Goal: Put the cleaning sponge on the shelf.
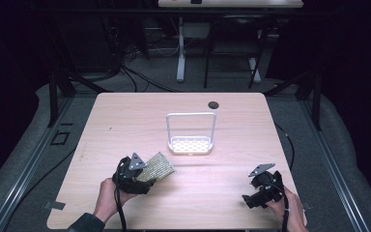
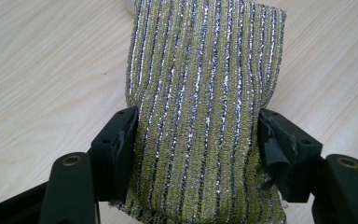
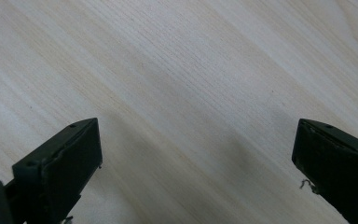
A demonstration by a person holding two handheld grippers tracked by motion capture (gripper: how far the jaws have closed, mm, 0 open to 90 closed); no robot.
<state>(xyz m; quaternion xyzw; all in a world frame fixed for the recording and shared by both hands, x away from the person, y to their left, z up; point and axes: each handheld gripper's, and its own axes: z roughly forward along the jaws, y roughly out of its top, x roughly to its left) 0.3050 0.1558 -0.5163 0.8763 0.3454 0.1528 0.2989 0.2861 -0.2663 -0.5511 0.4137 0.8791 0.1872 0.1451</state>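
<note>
A glittery yellow-green scouring sponge [image 1: 158, 166] with dark and silver stripes sticks out toward the table's middle from my left gripper [image 1: 142, 175]. In the left gripper view the sponge [image 2: 200, 116] sits between both jaws, which press on its two sides, so my left gripper [image 2: 196, 140] is shut on it. My right gripper [image 1: 252, 198] hangs near the front right of the table, held by a hand. Its jaws stand wide apart in the right gripper view, with bare wood between them [image 3: 196, 154].
A white wire rack [image 1: 191, 137] with a perforated base stands upright at the table's middle. A small black round cap [image 1: 213, 104] lies near the far edge. The light wooden table [image 1: 125, 121] has dark floor, cables and stands around it.
</note>
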